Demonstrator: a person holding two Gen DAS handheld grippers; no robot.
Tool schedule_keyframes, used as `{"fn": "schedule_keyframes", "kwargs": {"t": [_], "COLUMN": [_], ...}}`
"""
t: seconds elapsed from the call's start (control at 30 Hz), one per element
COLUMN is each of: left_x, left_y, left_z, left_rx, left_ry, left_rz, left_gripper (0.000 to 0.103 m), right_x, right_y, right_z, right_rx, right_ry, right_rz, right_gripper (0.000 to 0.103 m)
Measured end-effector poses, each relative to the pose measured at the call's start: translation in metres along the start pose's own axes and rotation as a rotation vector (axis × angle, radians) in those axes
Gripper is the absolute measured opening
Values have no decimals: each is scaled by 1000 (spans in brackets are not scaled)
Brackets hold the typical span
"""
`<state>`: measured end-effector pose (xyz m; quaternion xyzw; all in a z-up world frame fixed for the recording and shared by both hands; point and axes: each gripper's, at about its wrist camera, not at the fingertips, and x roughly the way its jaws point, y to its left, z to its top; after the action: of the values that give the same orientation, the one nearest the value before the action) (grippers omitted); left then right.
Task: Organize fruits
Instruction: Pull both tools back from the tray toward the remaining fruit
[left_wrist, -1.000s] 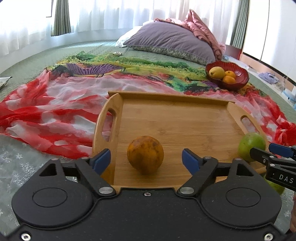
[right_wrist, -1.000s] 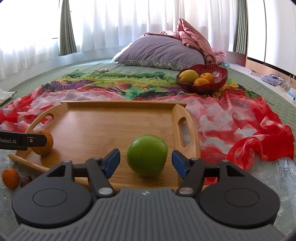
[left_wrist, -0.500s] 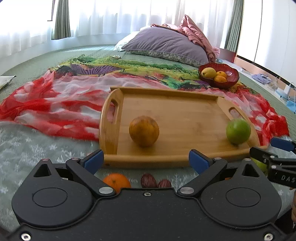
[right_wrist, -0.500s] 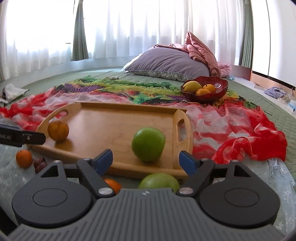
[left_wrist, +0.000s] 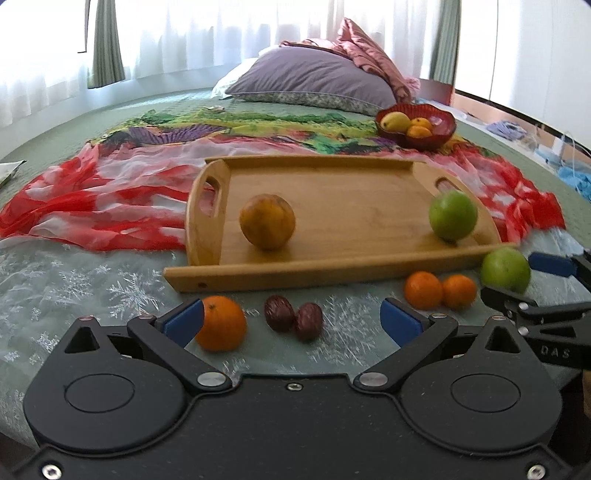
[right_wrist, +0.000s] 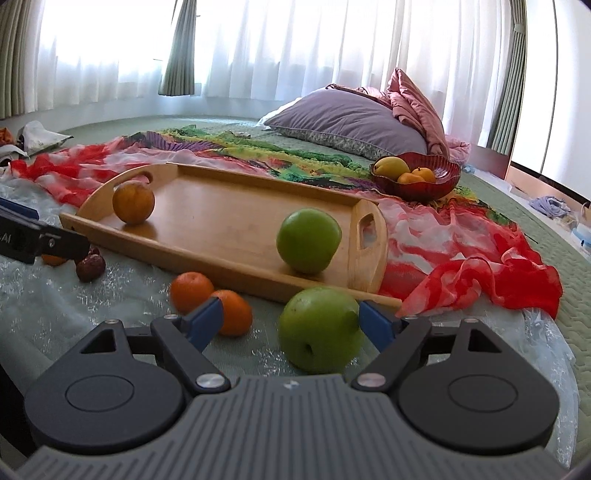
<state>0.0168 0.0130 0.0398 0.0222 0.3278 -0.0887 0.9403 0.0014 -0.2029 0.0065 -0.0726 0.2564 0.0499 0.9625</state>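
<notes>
A wooden tray (left_wrist: 332, 184) (right_wrist: 221, 206) lies on the bed and holds a large orange (left_wrist: 267, 221) (right_wrist: 133, 202) at its left and a green apple (left_wrist: 453, 216) (right_wrist: 308, 240) at its right. In front of the tray lie a small orange (left_wrist: 221, 323), two dark dates (left_wrist: 293, 317), two mandarins (left_wrist: 439, 291) (right_wrist: 210, 299) and a second green apple (left_wrist: 505, 268) (right_wrist: 320, 328). My left gripper (left_wrist: 291, 319) is open and empty, back from the tray, over the dates. My right gripper (right_wrist: 290, 323) is open, with the second apple between its fingers.
A red bowl (left_wrist: 439, 127) (right_wrist: 439, 177) with yellow and orange fruit stands behind the tray at the right. A red and multicoloured scarf (left_wrist: 92, 199) spreads around the tray. A purple pillow (right_wrist: 347, 122) lies at the back. Clear plastic sheeting (left_wrist: 74, 288) covers the near bed.
Both grippers have pulled back from the tray, leaving the large orange and the green apple on it. The loose fruit in front of the tray has come into view.
</notes>
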Motion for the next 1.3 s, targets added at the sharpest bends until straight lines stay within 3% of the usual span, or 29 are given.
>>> {"fn": "schedule_keyframes", "kwargs": {"t": [0.07, 0.23, 0.53, 0.83, 1.3], "left_x": [-2, -3, 12, 26, 42], "left_y": [-4, -13, -14, -16, -18], "left_z": [-3, -5, -7, -8, -4], "left_rx": [16, 43, 31, 25, -10], "left_ry": [-1, 22, 62, 72, 51], "left_rz": [-8, -40, -43, -38, -34], "left_gripper": [93, 61, 36, 32, 32], "right_x": [-1, 1, 7, 11, 22], "right_y": [-1, -6, -10, -13, -21], "right_z": [-2, -5, -12, -15, -19], "right_rx": [2, 12, 34, 60, 121], "right_ry": [3, 15, 35, 34, 59], "right_rz": [1, -11, -11, -30, -25], "right_gripper": [90, 90, 88, 75, 71]}}
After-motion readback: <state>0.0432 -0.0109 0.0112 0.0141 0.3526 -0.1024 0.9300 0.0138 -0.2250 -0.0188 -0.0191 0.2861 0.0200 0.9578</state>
